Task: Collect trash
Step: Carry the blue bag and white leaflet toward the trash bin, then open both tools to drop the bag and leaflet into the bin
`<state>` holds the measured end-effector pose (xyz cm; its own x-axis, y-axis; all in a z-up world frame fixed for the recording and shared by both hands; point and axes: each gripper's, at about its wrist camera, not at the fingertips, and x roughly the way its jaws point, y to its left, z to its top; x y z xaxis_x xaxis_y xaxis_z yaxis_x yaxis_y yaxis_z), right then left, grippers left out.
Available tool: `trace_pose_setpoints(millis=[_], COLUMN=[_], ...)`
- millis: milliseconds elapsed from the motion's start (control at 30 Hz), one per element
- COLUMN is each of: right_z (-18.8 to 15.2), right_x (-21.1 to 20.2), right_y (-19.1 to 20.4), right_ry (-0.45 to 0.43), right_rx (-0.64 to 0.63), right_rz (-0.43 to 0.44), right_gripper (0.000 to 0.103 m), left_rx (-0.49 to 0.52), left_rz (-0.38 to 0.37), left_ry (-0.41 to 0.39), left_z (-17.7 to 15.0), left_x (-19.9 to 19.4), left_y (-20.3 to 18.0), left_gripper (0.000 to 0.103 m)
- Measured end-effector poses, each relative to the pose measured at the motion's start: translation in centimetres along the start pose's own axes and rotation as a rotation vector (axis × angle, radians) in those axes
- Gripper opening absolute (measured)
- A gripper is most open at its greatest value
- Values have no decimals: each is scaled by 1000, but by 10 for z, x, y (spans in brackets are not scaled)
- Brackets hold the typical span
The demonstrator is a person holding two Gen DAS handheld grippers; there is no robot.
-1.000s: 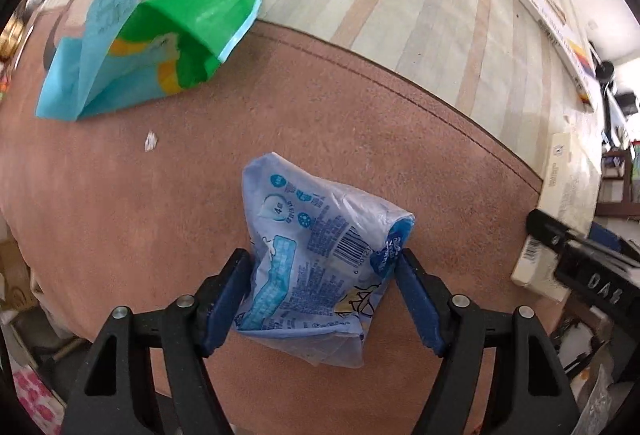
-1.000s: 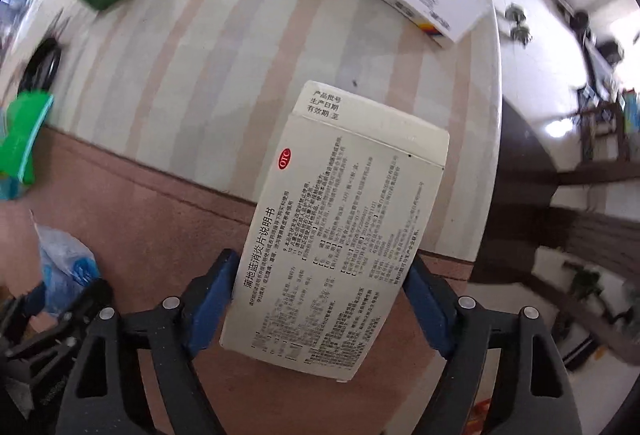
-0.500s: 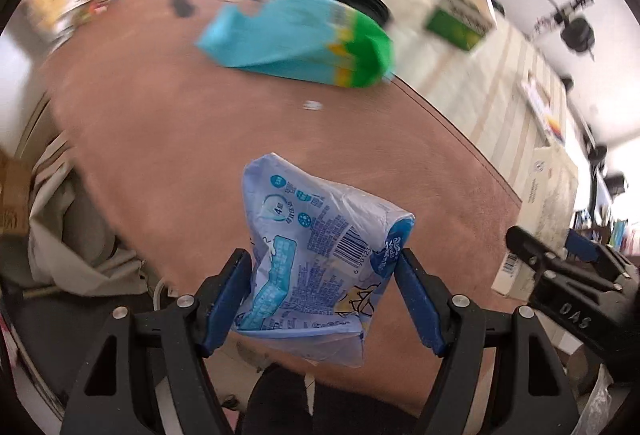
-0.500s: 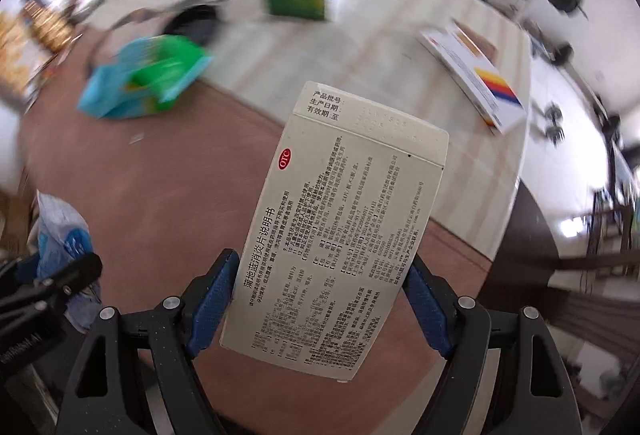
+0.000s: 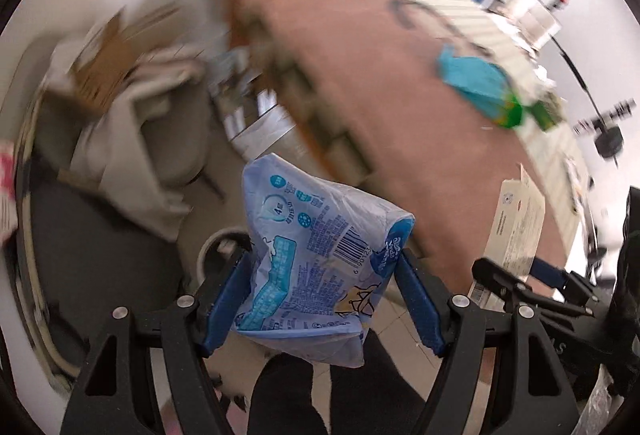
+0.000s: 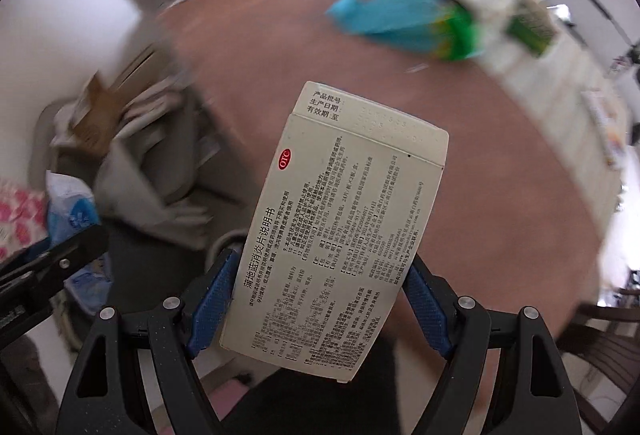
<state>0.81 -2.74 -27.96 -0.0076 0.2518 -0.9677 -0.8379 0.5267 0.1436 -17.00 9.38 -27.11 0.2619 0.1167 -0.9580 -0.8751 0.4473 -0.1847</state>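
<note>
Blurred by motion, a brown table (image 5: 404, 83) runs across the upper right of both views, with a striped cloth (image 6: 532, 75) along its far side and a white wall behind. On the table lies a teal-and-green bag (image 6: 404, 21), with a green box (image 6: 532, 25) just beside it on the cloth. Left of the table, down on the floor, sits a heap of cardboard and pale sheets (image 5: 120, 75), too smeared to make out further.

Off the table edge, over the floor, the left gripper (image 5: 324, 299) points steeply down. Its blue pads press in on both sides of a crumpled pale-blue wrapper (image 5: 316, 255), which carries a barcode and sticks out forward past the fingertips; the jaws stand partly closed around it.

Beside it, the right gripper (image 6: 320, 305) clamps a white carton (image 6: 340, 235) printed with black text and a red OTC mark. Its pads bear on the carton's two long edges near the lower end, and the rest of the carton juts out ahead, tilted a little to the right. This carton also shows at the right of the left view, and the wrapper at the left of the right view.

Below both grippers a person's dark clothing (image 5: 288, 395) fills the bottom middle.
</note>
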Motion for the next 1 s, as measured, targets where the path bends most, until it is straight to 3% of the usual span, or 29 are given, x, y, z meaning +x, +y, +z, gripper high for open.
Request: trace_pose_setpoints(millis=[100,200,400,533,600,700,767,833,1000], right_z=[-18,-38,-69,-82,-91,-104,-113,-120,-126], right_x=[43,93,232,327,374,433,460,477,487], right_y=[44,81,128,140,144,148,150,149,149], right_ry=[81,157,307,371,413,473,502,509,487], right_rx=[-56,-122,-183,-176,-186,-192,-209,-210,-255], right_rz=[42,50,77,91,106,139,146,162,99], right_gripper=[82,82,83,83,83,84,103,103,103], left_rx=[-105,-220,-357,-415,-440,-478,-488,-469,-457], left_rz=[-25,-133,-161,-162,-154,-139,-118,-40,46], left_ry=[63,137,258,306,324,327,317,311,304], left_z=[-15,-32,-66,-86,-97,-106,-109,-115,-127], left_x=[38,90,212,291,326,360,372,378,377], left_y=[51,108,192,229,247,263,271,275,283], left_gripper=[71,71,73,89,103,103,103,103,103])
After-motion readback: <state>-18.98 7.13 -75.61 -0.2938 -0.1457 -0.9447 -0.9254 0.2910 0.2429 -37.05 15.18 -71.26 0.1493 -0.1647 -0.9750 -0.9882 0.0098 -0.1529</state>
